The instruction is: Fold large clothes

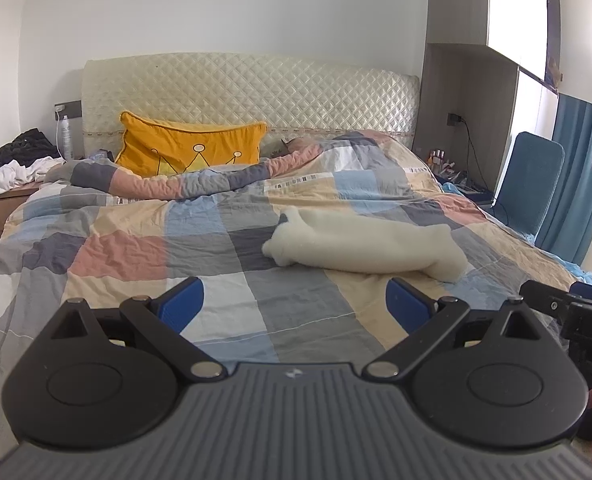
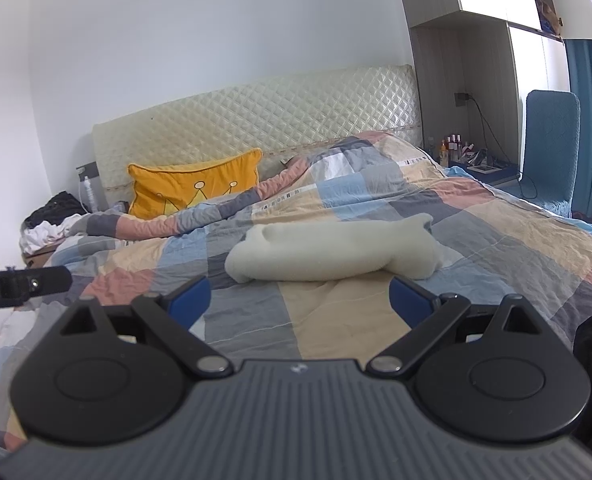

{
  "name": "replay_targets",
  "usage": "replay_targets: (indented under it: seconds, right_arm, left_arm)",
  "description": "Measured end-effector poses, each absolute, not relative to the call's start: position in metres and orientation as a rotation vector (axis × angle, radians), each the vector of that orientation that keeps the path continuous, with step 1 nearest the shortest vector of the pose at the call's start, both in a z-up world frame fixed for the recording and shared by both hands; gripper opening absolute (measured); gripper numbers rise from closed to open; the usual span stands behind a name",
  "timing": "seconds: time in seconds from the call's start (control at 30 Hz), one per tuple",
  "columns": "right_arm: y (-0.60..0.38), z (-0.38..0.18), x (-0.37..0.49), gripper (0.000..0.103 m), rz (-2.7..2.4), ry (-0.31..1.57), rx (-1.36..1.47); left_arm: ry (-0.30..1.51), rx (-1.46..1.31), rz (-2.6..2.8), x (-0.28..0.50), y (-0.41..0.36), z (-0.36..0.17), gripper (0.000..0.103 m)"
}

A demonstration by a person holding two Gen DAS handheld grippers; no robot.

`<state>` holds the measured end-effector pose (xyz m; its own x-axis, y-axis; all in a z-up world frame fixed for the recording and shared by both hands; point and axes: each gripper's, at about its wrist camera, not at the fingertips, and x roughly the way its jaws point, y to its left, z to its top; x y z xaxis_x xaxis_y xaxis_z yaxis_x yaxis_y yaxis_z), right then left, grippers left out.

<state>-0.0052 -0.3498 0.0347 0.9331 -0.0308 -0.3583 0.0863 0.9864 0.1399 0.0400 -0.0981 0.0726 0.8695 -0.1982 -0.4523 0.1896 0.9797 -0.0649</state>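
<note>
The left gripper [image 1: 294, 300] hovered above the patchwork quilt [image 1: 200, 224] with its 2 blue-padded fingers [image 1: 184, 302] spread wide and nothing between them. The right gripper [image 2: 300, 300] hung beside it in the same way, jaws wide apart and empty. The white fleece garment [image 2: 332, 250] lay in a loose roll across the middle of the bed, just beyond both grippers and apart from them, its long axis running side to side; in the left wrist view it sat ahead and to the right [image 1: 366, 246]. At the head of the bed an orange cushion with a crown design [image 1: 188, 148] leaned against the quilted cream headboard [image 1: 252, 92]. A heap of dark and white clothes [image 1: 16, 164] rested on a cardboard box at the left. A blue chair [image 2: 550, 148] stood on the right, next to a blue curtain [image 1: 576, 184].
</note>
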Motion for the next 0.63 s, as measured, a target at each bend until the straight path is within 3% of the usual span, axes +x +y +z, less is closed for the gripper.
replay_targets:
  seconds: [0.63]
  right_arm:
    - [-0.3471,0.0345,-0.0052,0.097,-0.061,0.36,0.154]
  left_arm:
    - [0.467,-0.009,-0.205,0.0402,-0.095,0.076,0.1]
